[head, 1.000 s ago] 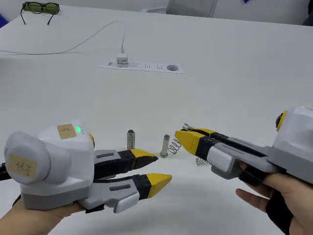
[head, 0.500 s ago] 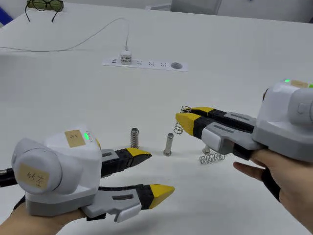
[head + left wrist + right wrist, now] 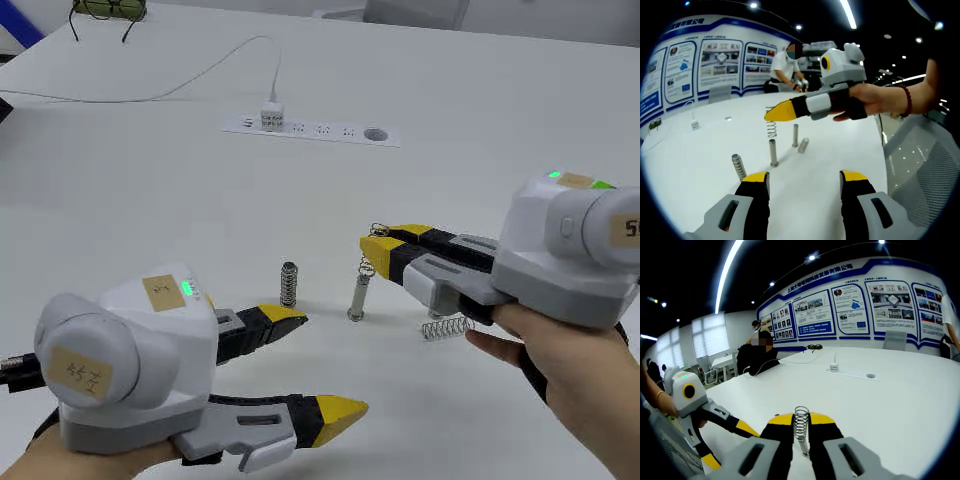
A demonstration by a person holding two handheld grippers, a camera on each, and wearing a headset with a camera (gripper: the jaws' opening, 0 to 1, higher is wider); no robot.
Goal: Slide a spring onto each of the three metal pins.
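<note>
Two jaws of the right tool [image 3: 375, 243] pinch a spring [image 3: 800, 424] upright, its lower end just over a bare pin [image 3: 358, 297] standing on the surface [image 3: 150, 200]. Nearer, the left tool [image 3: 805, 177] hovers spread wide, holding nothing. Beside the bare pin stands a sprung pin [image 3: 289, 285]; a loose spring [image 3: 446, 327] lies nearby.

Bare pin [image 3: 357, 297] R of sprung pin [image 3: 289, 285]
</note>
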